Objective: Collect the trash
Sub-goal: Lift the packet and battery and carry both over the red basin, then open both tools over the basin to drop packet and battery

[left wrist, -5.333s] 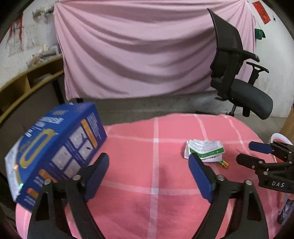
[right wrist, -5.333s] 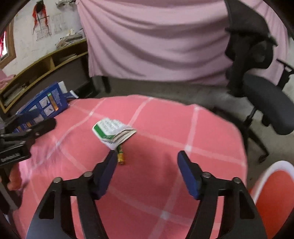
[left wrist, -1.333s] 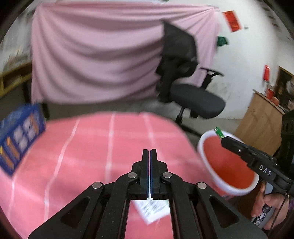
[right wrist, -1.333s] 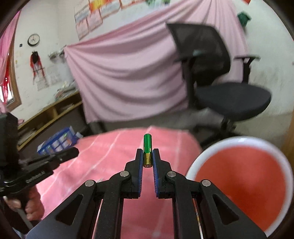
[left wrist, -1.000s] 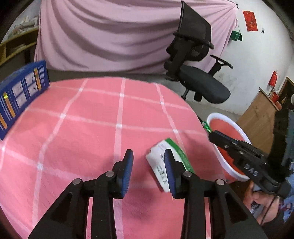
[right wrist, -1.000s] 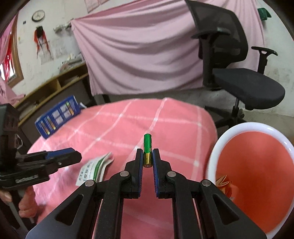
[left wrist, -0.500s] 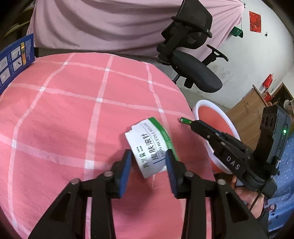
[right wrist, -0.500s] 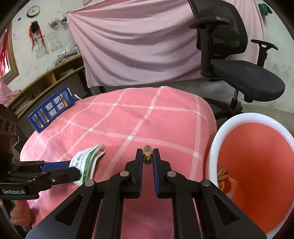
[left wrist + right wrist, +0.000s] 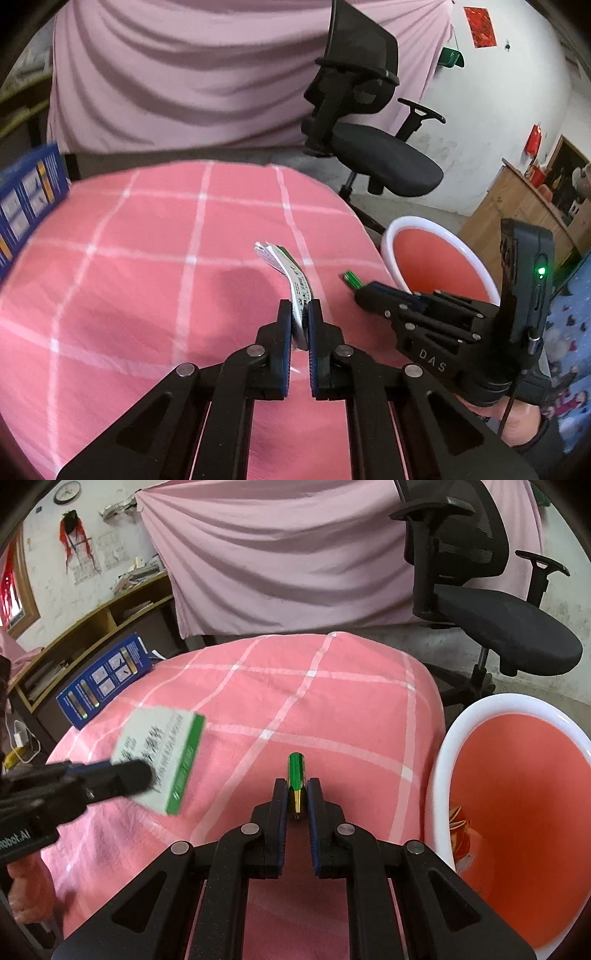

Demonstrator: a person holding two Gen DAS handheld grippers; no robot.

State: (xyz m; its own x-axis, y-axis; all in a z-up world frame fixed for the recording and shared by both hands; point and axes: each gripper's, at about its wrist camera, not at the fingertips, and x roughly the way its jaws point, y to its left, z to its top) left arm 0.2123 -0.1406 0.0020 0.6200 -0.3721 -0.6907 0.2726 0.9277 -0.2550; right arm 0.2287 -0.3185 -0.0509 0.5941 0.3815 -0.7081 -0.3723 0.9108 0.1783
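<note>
Pink checked cloth covers the surface (image 9: 147,280) under both tools. The left gripper (image 9: 299,314) has its fingers (image 9: 284,332) drawn narrow on a flattened white-and-green paper packet (image 9: 291,273), which is pinched between them at its near end and curves forward and up beyond the tips, off the cloth. In the right wrist view the same packet (image 9: 162,753) shows its printed face and green edge, blurred, ahead and to the left of the right fingers.

The right gripper (image 9: 297,794) is closed on a small green battery (image 9: 295,775) with a gold end; the gold end sits between the finger pads and the green body sticks out forward past the tips. To the right of those fingers, beside the surface's edge, stands a white-rimmed red bin (image 9: 517,812) with some scraps inside. Far ahead on the left lies a blue box (image 9: 107,675), and a black office chair (image 9: 480,590) stands beyond the surface.
</note>
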